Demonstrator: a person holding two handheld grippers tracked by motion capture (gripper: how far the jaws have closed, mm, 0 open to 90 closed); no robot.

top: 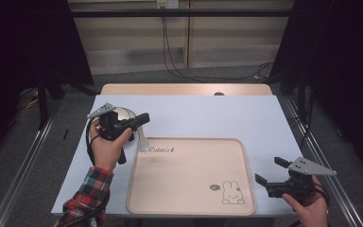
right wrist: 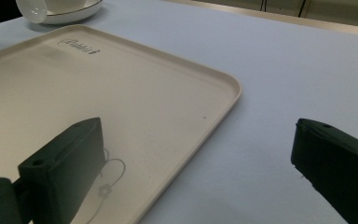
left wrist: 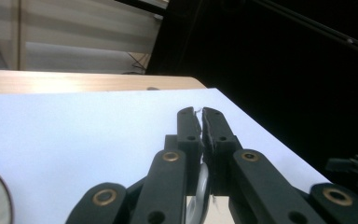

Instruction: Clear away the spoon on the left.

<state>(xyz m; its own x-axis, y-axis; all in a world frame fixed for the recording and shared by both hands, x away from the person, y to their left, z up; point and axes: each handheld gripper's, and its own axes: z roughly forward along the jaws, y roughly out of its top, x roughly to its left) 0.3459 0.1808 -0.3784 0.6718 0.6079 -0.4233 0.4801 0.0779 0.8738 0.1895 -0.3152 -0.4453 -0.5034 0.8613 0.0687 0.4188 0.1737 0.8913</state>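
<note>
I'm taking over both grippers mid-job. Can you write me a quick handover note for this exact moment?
Left gripper: shut on the handle of the small white spoon, whose bowl hangs by the tray's far left corner.
Right gripper: open, holding nothing, beside the tray's near right corner.
Things: the white dark-rimmed saucer sits on the white-covered table, left of and beyond the beige rectangular tray with a rabbit drawing.
Done: spoon gripped.
Left: probably to lay the spoon on the tray, which holds nothing yet. I cannot tell whether the spoon touches it.
</note>
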